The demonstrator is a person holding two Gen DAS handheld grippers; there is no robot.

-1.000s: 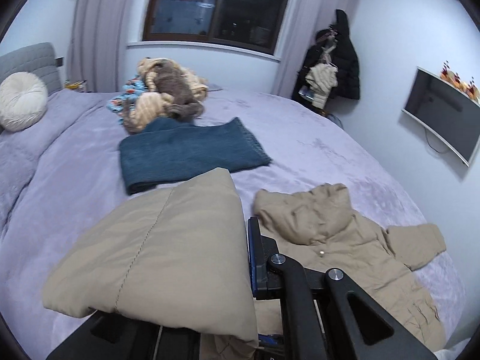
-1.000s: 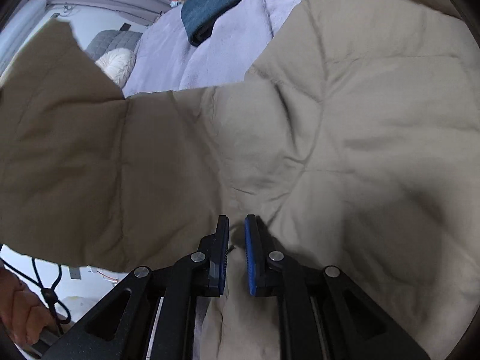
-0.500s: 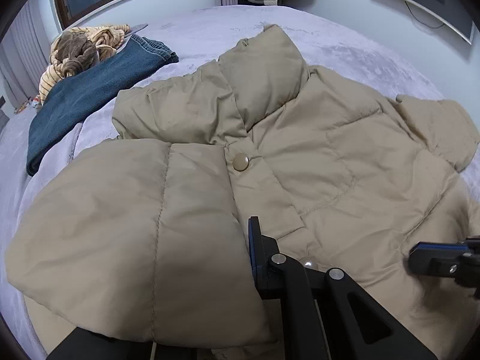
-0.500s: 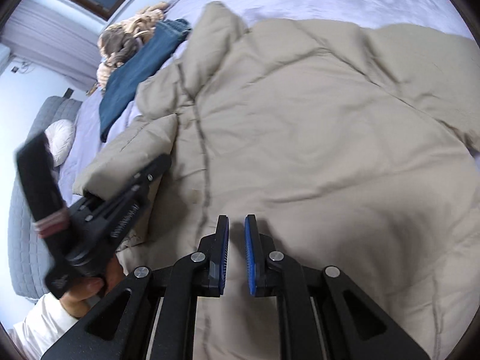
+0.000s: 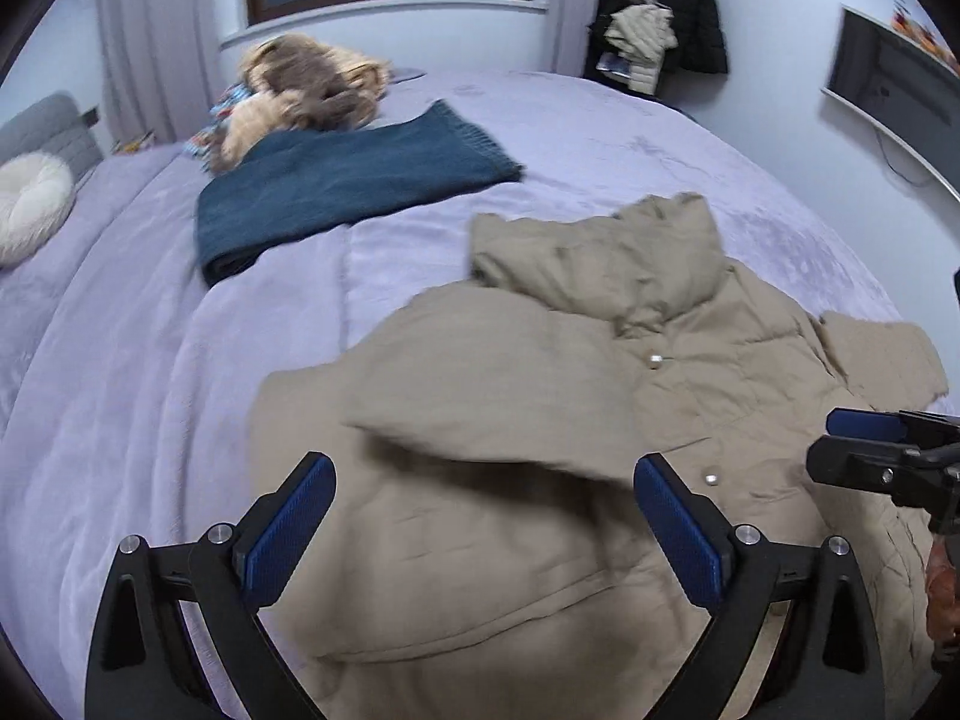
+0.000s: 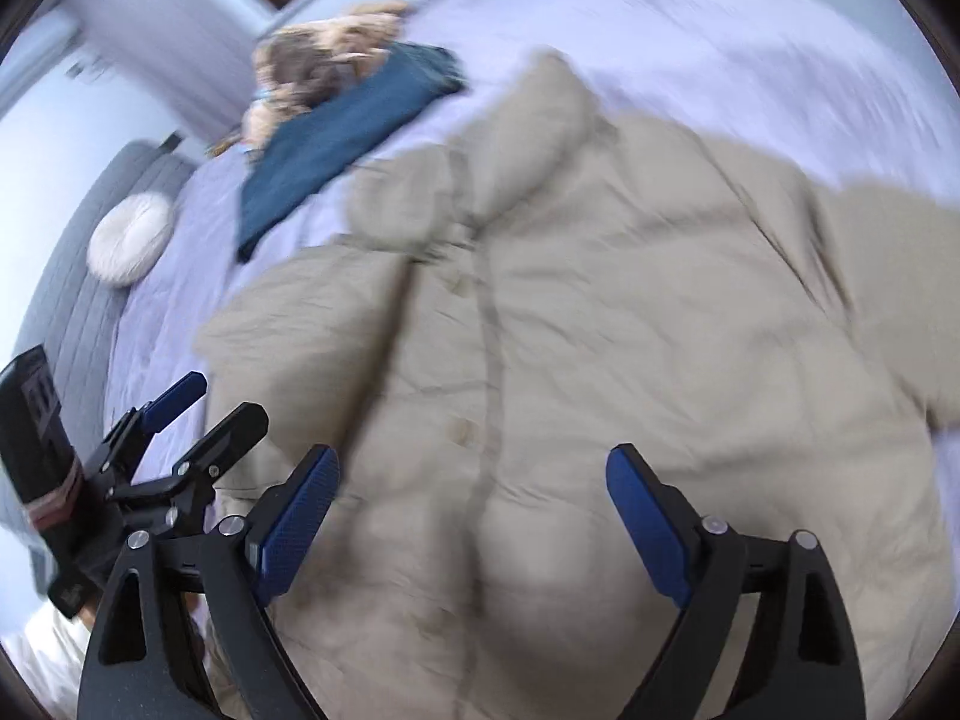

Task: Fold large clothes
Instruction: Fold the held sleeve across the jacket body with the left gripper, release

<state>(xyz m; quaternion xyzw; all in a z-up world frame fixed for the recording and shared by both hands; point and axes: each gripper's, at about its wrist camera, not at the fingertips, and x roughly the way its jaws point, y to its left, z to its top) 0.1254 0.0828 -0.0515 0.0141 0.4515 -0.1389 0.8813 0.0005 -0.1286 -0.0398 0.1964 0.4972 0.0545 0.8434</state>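
A beige puffer jacket (image 5: 600,390) lies front up on the lavender bed (image 5: 150,390), collar toward the window. Its left sleeve (image 5: 492,372) is folded across the chest. My left gripper (image 5: 483,474) hovers over that sleeve, its jaws opening wide with nothing pressed between the blue pads. In the right wrist view the jacket (image 6: 600,300) fills the frame, blurred by motion. My right gripper (image 6: 474,459) is above its button line, jaws likewise opening and gripping nothing. The other sleeve (image 6: 888,252) stretches out to the right. The left gripper (image 6: 186,414) shows at lower left.
A folded dark blue garment (image 5: 348,186) lies beyond the jacket, with a heap of tan and brown clothes (image 5: 300,84) behind it. A white round cushion (image 5: 30,204) sits at the headboard. Coats (image 5: 660,18) hang in the corner, and a screen (image 5: 888,78) is on the right wall.
Both grippers went from shut on jacket fabric to wide open. The lifted sleeve now lies folded on the jacket's front. The left view has drawn back and up.
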